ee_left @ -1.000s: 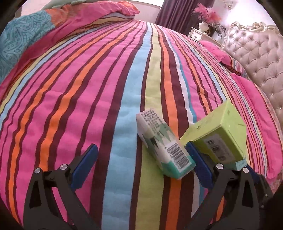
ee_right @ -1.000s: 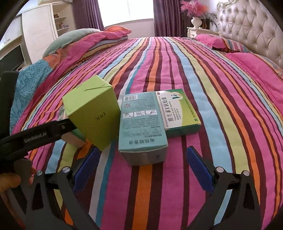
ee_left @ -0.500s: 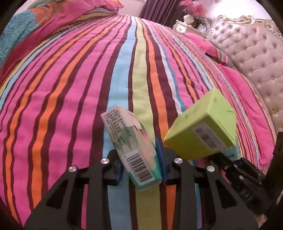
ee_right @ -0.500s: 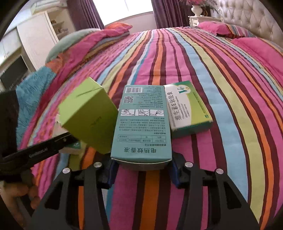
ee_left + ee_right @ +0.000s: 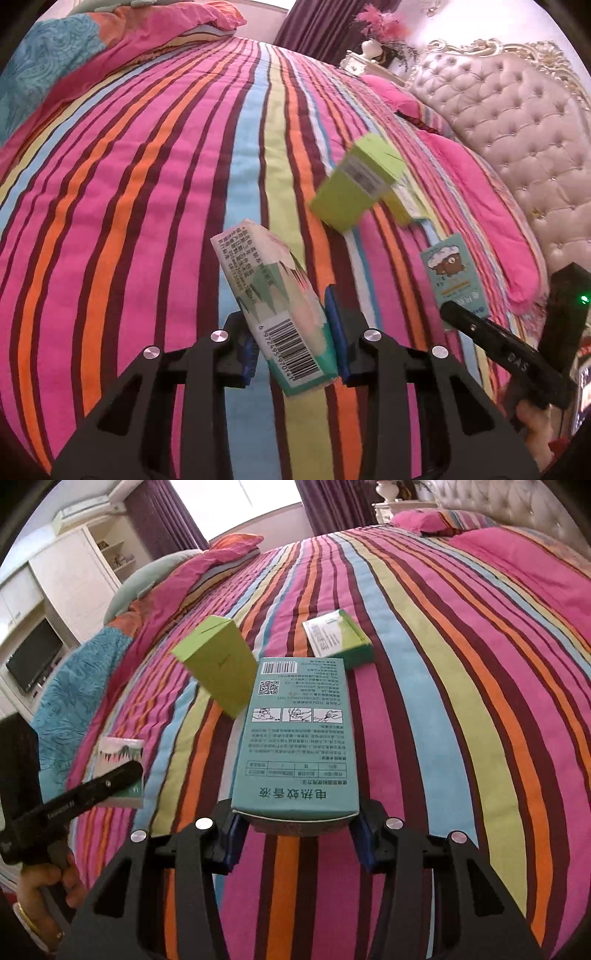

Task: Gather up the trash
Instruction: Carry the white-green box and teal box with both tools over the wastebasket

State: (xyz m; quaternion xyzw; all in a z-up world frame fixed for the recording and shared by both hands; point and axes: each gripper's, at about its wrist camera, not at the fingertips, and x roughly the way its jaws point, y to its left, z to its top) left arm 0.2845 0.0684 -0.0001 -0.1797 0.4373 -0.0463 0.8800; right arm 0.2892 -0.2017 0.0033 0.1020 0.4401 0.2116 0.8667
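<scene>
Two boxes in hand, two left on the bed

The left gripper [image 5: 293, 343] pinches a white-and-green packet [image 5: 275, 314] between its fingers; the right gripper [image 5: 295, 825] clamps a teal carton [image 5: 297, 746], both held clear above the striped bedspread [image 5: 461, 686]. A lime-green box [image 5: 218, 668] and a flat green-and-white box [image 5: 336, 638] lie on the bed, seemingly uncollected. No bin is visible.

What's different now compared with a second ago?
Both grippers closed on boxes and lifted them: the left gripper took the white-green pack, the right gripper the teal box. The lime box tipped. The green-white box stayed put.
</scene>
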